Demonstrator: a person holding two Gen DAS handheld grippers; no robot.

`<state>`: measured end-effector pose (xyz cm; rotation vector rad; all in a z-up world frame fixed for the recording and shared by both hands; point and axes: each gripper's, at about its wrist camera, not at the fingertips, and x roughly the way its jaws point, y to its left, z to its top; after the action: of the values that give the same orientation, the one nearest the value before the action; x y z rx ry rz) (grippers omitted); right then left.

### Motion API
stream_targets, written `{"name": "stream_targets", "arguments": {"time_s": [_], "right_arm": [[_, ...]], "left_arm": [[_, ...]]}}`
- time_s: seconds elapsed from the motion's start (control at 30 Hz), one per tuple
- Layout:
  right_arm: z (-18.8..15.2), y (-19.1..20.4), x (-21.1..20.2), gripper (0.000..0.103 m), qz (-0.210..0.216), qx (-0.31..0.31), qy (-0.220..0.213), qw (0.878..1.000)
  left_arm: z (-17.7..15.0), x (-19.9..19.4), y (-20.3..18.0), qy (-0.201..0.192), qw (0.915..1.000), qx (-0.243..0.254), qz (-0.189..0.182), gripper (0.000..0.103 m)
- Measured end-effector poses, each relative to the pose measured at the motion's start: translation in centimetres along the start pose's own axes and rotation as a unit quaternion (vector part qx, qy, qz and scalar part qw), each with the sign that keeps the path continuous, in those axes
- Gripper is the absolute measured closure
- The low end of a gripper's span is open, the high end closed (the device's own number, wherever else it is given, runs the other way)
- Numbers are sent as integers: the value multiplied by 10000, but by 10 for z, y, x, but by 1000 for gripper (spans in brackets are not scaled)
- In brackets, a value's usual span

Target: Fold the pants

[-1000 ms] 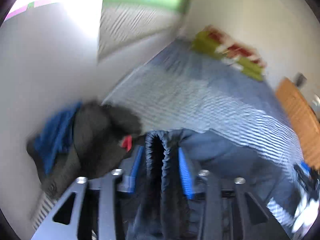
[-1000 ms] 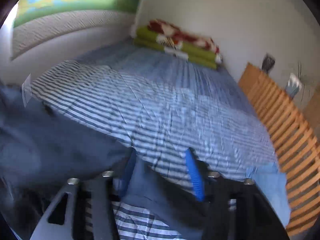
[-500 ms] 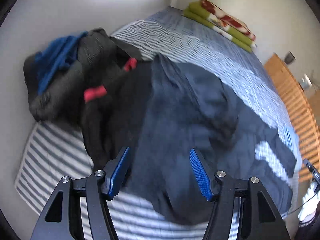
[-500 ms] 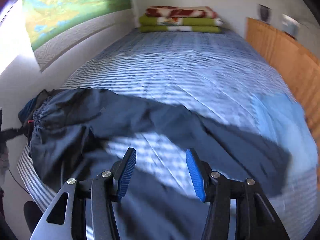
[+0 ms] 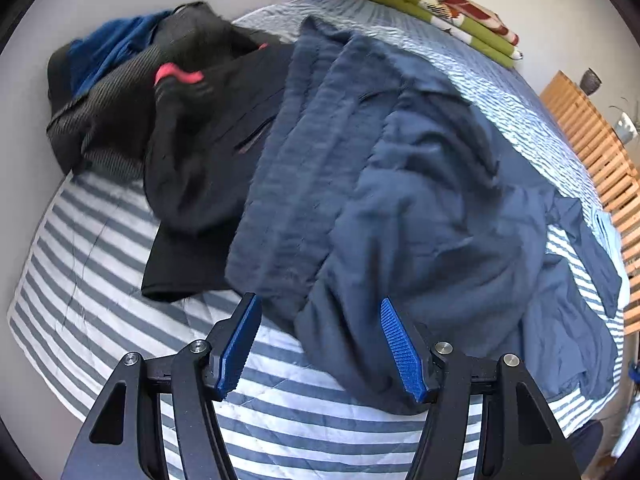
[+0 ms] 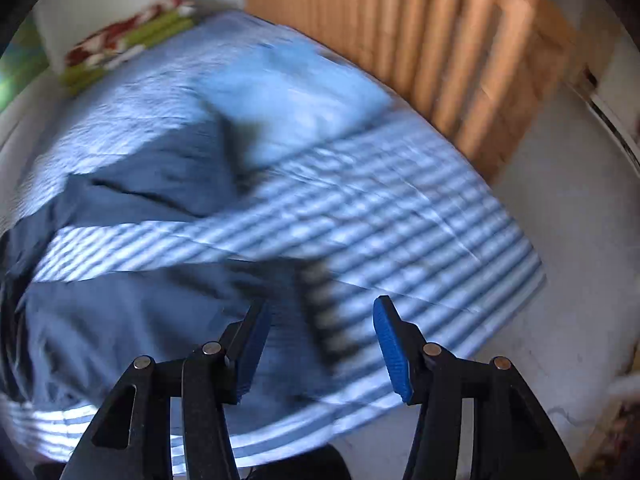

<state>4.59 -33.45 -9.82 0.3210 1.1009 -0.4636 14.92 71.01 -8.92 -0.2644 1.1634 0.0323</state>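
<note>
Dark blue pants (image 5: 400, 184) lie crumpled and spread across the striped bed (image 5: 100, 280), waistband end toward the near edge. My left gripper (image 5: 320, 344) hovers open just above the pants' near hem, holding nothing. In the blurred right wrist view the same blue pants (image 6: 132, 312) lie at the left and lower left, one leg reaching up toward the middle. My right gripper (image 6: 320, 344) is open and empty over the leg end, near the bed's corner.
A heap of black, grey and blue clothes (image 5: 168, 92) lies at the bed's far left. Folded green and red blankets (image 5: 452, 12) sit at the head. A wooden slatted frame (image 6: 440, 52) stands along the bed's right side. A light blue cloth (image 6: 288, 92) lies near it.
Both grippers let go of the pants, which dropped spread out on the bed. The left gripper drew back toward the near edge; the right swung toward the bed's right corner.
</note>
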Motion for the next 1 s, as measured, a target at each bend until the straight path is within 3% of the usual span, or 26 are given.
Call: {"name": "stream_targets", "arguments": {"time_s": [0.17, 0.27, 0.4, 0.57, 0.73, 0.77, 0.8, 0.87, 1.0], "right_arm": [[-8, -13, 39, 54, 504, 200, 711, 9960], [-17, 7, 51, 53, 314, -303, 819, 9957], [-28, 28, 67, 53, 175, -619, 1106, 9918], [-25, 37, 69, 53, 81, -634, 1071, 9922], [-15, 56, 71, 53, -114, -807, 1117, 9904], [-15, 60, 70, 53, -148, -852, 1108, 9901], [-14, 63, 70, 55, -187, -907, 1095, 9897], [-13, 70, 70, 58, -244, -954, 1077, 9893], [-14, 88, 65, 71, -312, -1044, 1028, 9887]], "left_arm": [[-9, -1, 21, -5, 9994, -322, -89, 37], [-14, -3, 31, -11, 9995, -310, 8, 35], [-26, -19, 55, -242, 9974, -649, -183, 33], [-40, -7, 84, -73, 9861, -1426, -846, 32], [-27, 14, 68, -31, 9726, -1822, -1441, 32], [-25, 15, 62, -94, 9747, -1770, -1360, 36], [-23, 15, 54, -160, 9791, -1642, -1187, 58], [-20, 17, 40, -161, 9841, -1501, -931, 78], [-20, 10, 29, -328, 9873, -1385, -708, 88]]}}
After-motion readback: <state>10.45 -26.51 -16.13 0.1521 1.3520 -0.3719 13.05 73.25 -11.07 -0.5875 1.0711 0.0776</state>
